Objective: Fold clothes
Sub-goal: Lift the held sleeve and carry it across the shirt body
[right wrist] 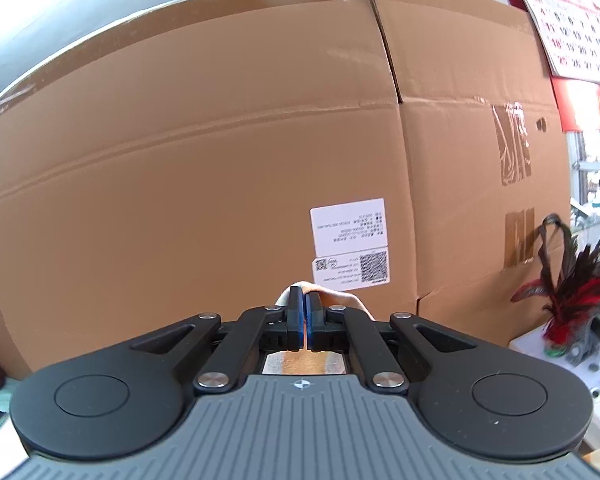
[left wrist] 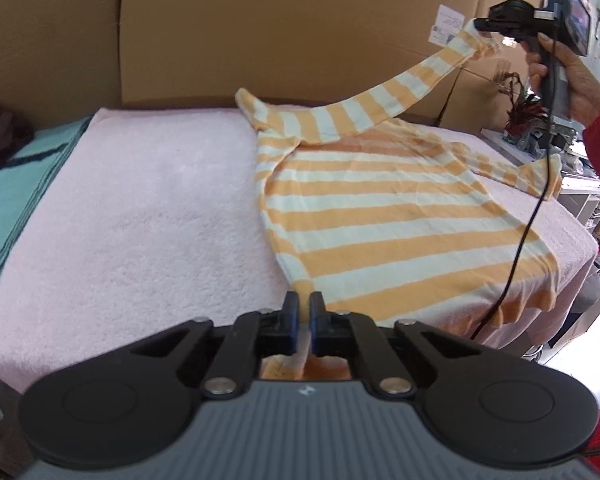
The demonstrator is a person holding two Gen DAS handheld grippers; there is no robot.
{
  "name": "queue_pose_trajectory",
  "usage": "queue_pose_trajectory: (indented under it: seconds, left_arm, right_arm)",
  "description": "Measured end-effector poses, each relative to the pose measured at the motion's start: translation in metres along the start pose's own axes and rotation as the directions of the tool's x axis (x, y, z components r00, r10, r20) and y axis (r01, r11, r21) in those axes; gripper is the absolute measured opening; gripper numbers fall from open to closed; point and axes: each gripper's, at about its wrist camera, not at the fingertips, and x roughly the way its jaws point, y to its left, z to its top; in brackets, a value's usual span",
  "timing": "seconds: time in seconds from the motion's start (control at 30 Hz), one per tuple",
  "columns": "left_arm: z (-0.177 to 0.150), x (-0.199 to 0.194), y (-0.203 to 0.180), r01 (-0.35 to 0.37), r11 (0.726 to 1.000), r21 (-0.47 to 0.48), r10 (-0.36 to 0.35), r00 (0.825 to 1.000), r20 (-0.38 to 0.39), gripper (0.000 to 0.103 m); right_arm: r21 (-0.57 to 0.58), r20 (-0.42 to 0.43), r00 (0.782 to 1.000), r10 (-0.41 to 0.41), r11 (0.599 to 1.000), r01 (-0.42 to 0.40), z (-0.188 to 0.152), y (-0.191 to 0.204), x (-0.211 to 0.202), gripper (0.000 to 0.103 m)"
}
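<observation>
While cardboard boxes [left wrist: 300,20] stand as a wall behind it, the table [left wrist: 140,208], covered by a pink towel [left wrist: 120,240], carries the striped shirt [left wrist: 380,232] on its right half. A teal cloth [left wrist: 12,200] lies along the towel's left edge. The shirt is orange and white, spread mostly flat, its hem near the front edge. One sleeve [left wrist: 400,92] is lifted off the table and stretched up to the right, its cuff pinched in the right tongs [left wrist: 480,26], which close tight on the fabric [right wrist: 304,312]. The right hand [left wrist: 572,80] grips their handle, and a black cable [left wrist: 528,232] hangs from it across the shirt. The other sleeve [left wrist: 520,168] lies flat toward the right edge. The left tongs [left wrist: 304,312] sit just above the shirt's near hem, a narrow gap between them, holding nothing that I can see. A white label [right wrist: 350,244] is stuck on the box.
</observation>
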Motion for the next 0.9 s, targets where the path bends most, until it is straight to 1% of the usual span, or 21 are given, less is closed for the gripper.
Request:
queue_pose_trajectory:
  seconds: [0.07, 0.13, 0.27, 0.43, 0.6, 0.63, 0.7, 0.73, 0.77, 0.8, 0.83, 0.9]
  left_arm:
    - [0.006, -0.001, -0.011, 0.033, 0.999, 0.019, -0.033, 0.999, 0.011, 0.002]
    - [0.009, 0.003, -0.027, 0.057, 0.997, 0.061, -0.058, 0.998, 0.008, 0.002]
    - [0.008, 0.019, -0.048, 0.105, 0.99, 0.097, -0.104, 0.994, -0.024, 0.002]
    - [0.005, 0.04, -0.067, 0.159, 0.98, 0.122, -0.151, 0.986, -0.067, 0.002]
    - [0.0, 0.053, -0.078, 0.191, 0.972, 0.137, -0.178, 0.979, -0.103, 0.002]
    - [-0.002, 0.052, -0.079, 0.195, 0.969, 0.15, -0.181, 0.978, -0.103, 0.003]
    - [-0.004, 0.049, -0.081, 0.204, 0.963, 0.174, -0.188, 0.977, -0.105, 0.009]
    - [-0.005, 0.045, -0.08, 0.209, 0.96, 0.186, -0.192, 0.975, -0.108, 0.01]
    - [-0.006, 0.042, -0.078, 0.204, 0.958, 0.201, -0.185, 0.977, -0.11, 0.014]
    - [-0.007, 0.038, -0.076, 0.196, 0.956, 0.217, -0.175, 0.978, -0.111, 0.019]
    - [-0.008, 0.034, -0.074, 0.187, 0.954, 0.232, -0.165, 0.98, -0.112, 0.021]
    - [-0.003, 0.025, -0.065, 0.162, 0.955, 0.249, -0.144, 0.986, -0.089, 0.021]
  right_arm:
    - [-0.007, 0.007, 1.0, -0.012, 1.0, 0.012, 0.003, 0.001, 0.002, 0.002]
    - [-0.002, 0.025, 0.999, -0.029, 1.0, 0.029, 0.008, -0.002, 0.002, 0.002]
    - [0.017, 0.058, 0.996, -0.073, 0.997, 0.072, 0.015, -0.012, 0.002, 0.002]
    - [0.021, 0.055, 0.991, -0.125, 0.992, 0.124, 0.017, -0.029, 0.011, 0.002]
    - [0.005, 0.028, 0.982, -0.185, 0.983, 0.185, 0.007, -0.046, 0.027, 0.002]
    - [0.003, 0.018, 0.981, -0.195, 0.981, 0.195, 0.004, -0.049, 0.03, 0.002]
    - [0.006, -0.001, 0.978, -0.21, 0.978, 0.21, -0.005, -0.056, 0.033, 0.002]
    - [0.008, -0.01, 0.976, -0.217, 0.976, 0.217, -0.009, -0.059, 0.034, 0.002]
    - [0.01, -0.02, 0.974, -0.224, 0.975, 0.224, -0.014, -0.063, 0.035, 0.002]
    - [0.016, -0.022, 0.973, -0.229, 0.973, 0.23, -0.016, -0.066, 0.035, 0.002]
    - [0.023, -0.022, 0.972, -0.234, 0.972, 0.235, -0.018, -0.07, 0.035, 0.002]
    - [0.035, -0.018, 0.969, -0.245, 0.969, 0.245, -0.021, -0.077, 0.034, 0.002]
